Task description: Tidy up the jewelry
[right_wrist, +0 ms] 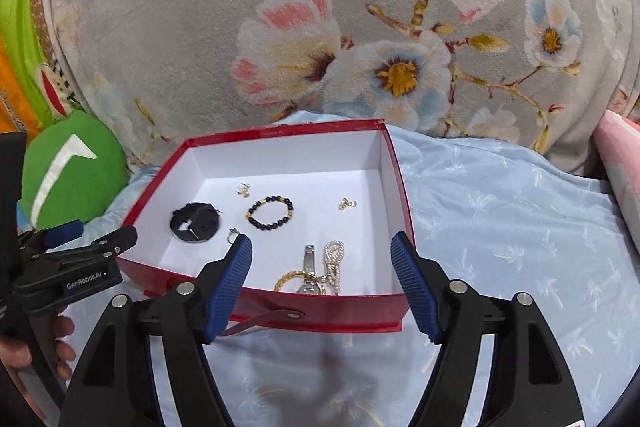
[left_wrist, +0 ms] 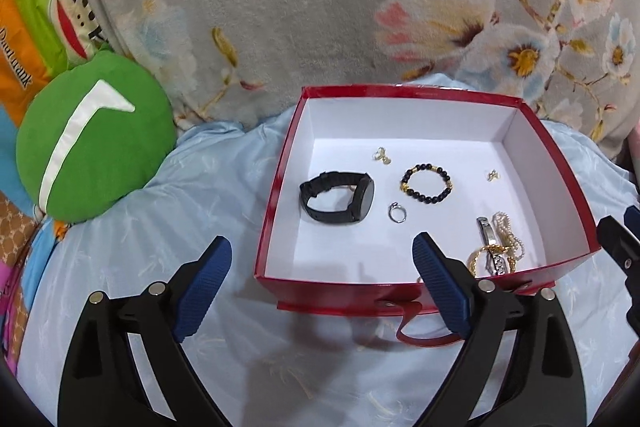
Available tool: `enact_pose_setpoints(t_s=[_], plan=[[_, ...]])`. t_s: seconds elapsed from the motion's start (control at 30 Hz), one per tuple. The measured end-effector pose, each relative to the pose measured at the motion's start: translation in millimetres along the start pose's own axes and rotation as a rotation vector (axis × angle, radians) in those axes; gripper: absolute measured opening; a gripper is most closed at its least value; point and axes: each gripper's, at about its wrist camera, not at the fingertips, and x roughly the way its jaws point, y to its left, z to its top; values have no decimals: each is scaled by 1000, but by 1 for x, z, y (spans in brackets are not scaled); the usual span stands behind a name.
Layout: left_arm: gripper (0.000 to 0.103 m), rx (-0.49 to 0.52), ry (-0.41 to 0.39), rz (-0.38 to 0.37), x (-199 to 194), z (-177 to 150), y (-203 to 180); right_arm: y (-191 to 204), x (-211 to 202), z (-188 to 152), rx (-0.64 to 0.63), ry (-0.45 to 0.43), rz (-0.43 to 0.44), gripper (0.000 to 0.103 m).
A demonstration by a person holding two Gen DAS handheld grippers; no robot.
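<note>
An open red box (left_wrist: 280, 163) (right_wrist: 402, 195) with a white inside lies on the light blue sheet. In it lie a black watch (left_wrist: 340, 197) (right_wrist: 196, 221), a black and gold bead bracelet (left_wrist: 427, 183) (right_wrist: 270, 213), a silver ring (left_wrist: 398, 213), two small gold earrings (left_wrist: 381, 155) (left_wrist: 493, 174), and near the front a silver watch (left_wrist: 489, 239) (right_wrist: 309, 269), pearl strand (left_wrist: 508, 233) (right_wrist: 334, 259) and gold chain (right_wrist: 288, 279). My left gripper (left_wrist: 322, 271) is open and empty at the box's front left. My right gripper (right_wrist: 322, 269) is open and empty over the front wall.
A green round cushion (left_wrist: 94, 139) (right_wrist: 72, 169) lies left of the box. A grey floral blanket (left_wrist: 320, 7) rises behind it. A pink pillow (right_wrist: 624, 163) is at the far right. The left gripper (right_wrist: 76, 263) shows in the right wrist view, left of the box.
</note>
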Motion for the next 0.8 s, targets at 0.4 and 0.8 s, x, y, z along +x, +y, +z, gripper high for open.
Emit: enact_pose_setpoints(t_s=[0.4, 0.8], plan=[[96, -37, 70, 27, 15, 2, -1, 25, 31, -3, -46, 156, -30, 86], [98, -17, 102, 25, 11, -1, -2, 30, 23, -3, -91, 174, -20, 86]])
